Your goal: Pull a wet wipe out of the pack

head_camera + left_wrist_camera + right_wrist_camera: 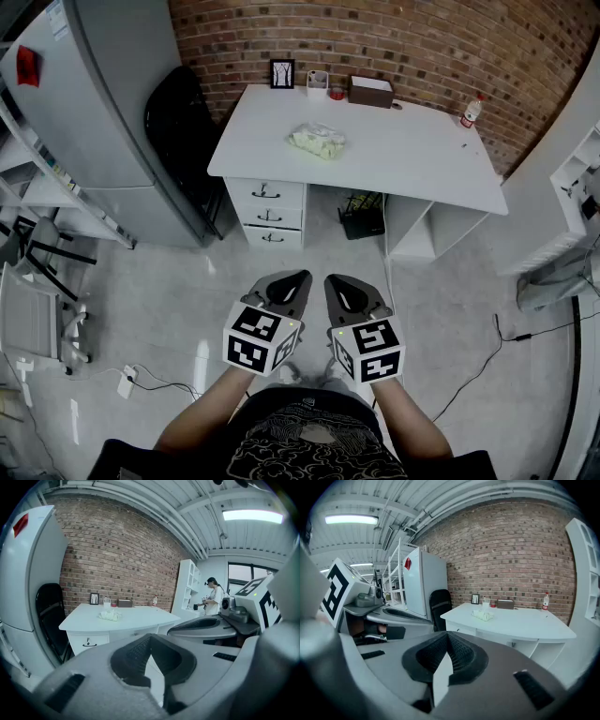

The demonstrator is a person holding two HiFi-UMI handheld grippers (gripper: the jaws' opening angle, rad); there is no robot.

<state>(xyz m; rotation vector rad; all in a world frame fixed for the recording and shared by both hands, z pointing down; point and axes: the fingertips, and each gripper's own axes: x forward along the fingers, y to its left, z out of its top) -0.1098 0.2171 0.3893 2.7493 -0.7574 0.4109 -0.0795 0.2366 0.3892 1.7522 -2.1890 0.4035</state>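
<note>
Both closed on nothing, left gripper (285, 287) beside right gripper (352, 296), held idle because wipe pack (317, 141) lies well ahead

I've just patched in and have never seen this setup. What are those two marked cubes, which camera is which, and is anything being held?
No robot arm here: a person holds a gripper in each hand; the cubes are part of them. The top-down picture is from a head camera, showing the left gripper and right gripper over the floor. The other two look along each gripper's fingers. Both are closed on nothing. The wet wipe pack lies on the white desk ahead, not yet reached.
</note>
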